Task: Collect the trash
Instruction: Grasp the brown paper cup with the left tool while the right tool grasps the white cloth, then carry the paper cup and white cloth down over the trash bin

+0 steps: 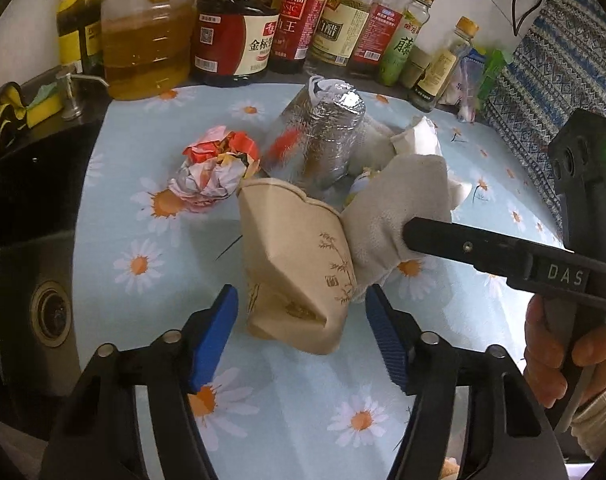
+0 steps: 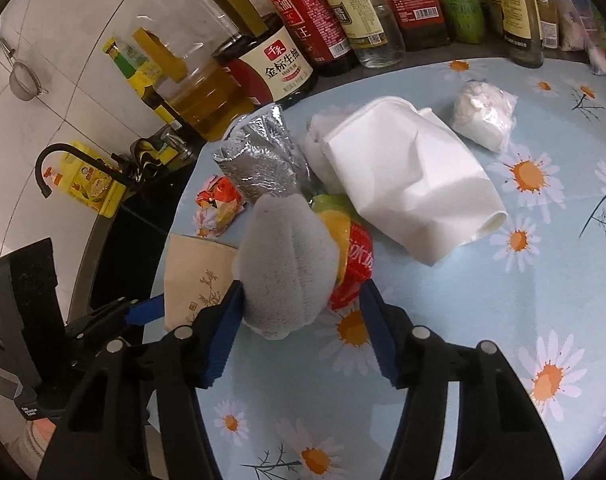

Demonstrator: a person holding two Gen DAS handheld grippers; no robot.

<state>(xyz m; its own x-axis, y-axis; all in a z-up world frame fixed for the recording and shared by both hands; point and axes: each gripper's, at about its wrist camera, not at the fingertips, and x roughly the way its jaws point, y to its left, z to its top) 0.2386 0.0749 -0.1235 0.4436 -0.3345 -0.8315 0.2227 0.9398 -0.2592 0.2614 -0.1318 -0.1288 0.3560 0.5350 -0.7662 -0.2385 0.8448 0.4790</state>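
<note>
While the right hand-held gripper [image 2: 299, 300] pinches a grey cloth wad [image 2: 289, 264], the left hand-held gripper [image 1: 301, 308] spreads open around the crumpled brown paper cup [image 1: 299, 276], ready to gather it from the tabletop [image 1: 143, 300].

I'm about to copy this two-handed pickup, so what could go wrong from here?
The left gripper straddles the crushed brown paper cup, which may slip or fold further as the fingers close. The right gripper takes the grey cloth while it touches the red wrapper, so that could drag along. Sauce bottles stand close behind.
</note>
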